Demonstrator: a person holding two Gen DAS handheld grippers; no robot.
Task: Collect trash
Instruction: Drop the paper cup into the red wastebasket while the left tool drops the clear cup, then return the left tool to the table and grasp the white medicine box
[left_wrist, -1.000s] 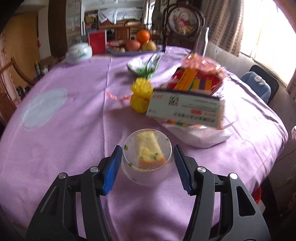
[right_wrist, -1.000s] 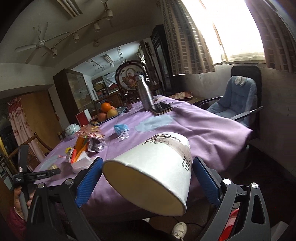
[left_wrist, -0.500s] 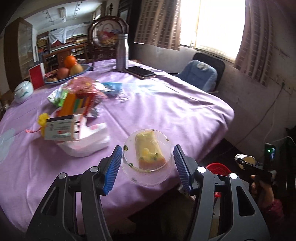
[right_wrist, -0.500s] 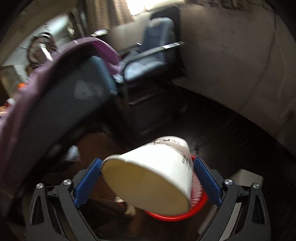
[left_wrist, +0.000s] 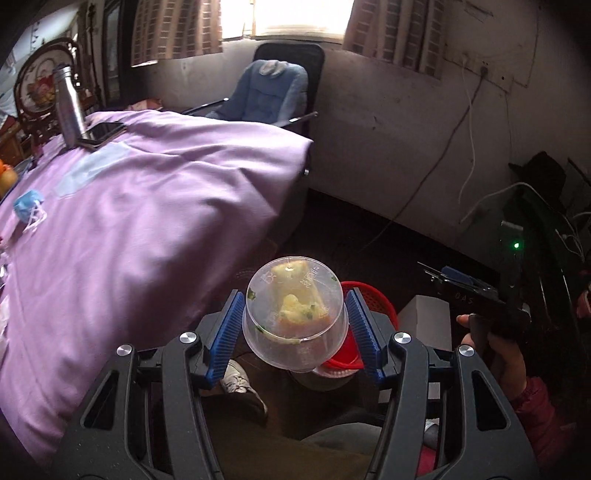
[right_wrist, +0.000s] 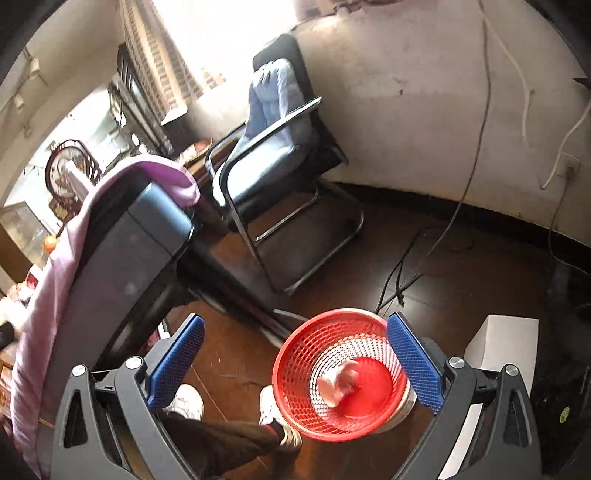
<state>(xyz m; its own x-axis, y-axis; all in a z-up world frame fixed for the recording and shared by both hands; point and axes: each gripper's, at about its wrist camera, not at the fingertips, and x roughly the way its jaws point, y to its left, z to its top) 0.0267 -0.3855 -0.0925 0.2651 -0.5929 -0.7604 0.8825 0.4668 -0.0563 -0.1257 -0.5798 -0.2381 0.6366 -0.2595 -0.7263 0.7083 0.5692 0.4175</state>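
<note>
My left gripper (left_wrist: 295, 332) is shut on a clear plastic cup (left_wrist: 295, 325) with yellow and orange food scraps inside. It holds the cup in the air past the table edge, above a red mesh trash basket (left_wrist: 364, 299). My right gripper (right_wrist: 295, 363) is open and empty just above the same red basket (right_wrist: 306, 354). A white paper cup (right_wrist: 338, 382) lies blurred inside the basket. A blue face mask (left_wrist: 27, 206) lies on the purple tablecloth (left_wrist: 129, 221).
A blue-cushioned chair (right_wrist: 273, 147) stands by the wall. A white box (right_wrist: 502, 343) sits right of the basket. My shoes (right_wrist: 273, 410) are on the dark floor beside it. A steel bottle (left_wrist: 68, 107) and a phone (left_wrist: 103, 131) are on the table.
My right gripper has opened and let the white paper cup fall into the red basket. My left gripper swung off the table toward the basket with the plastic cup.
</note>
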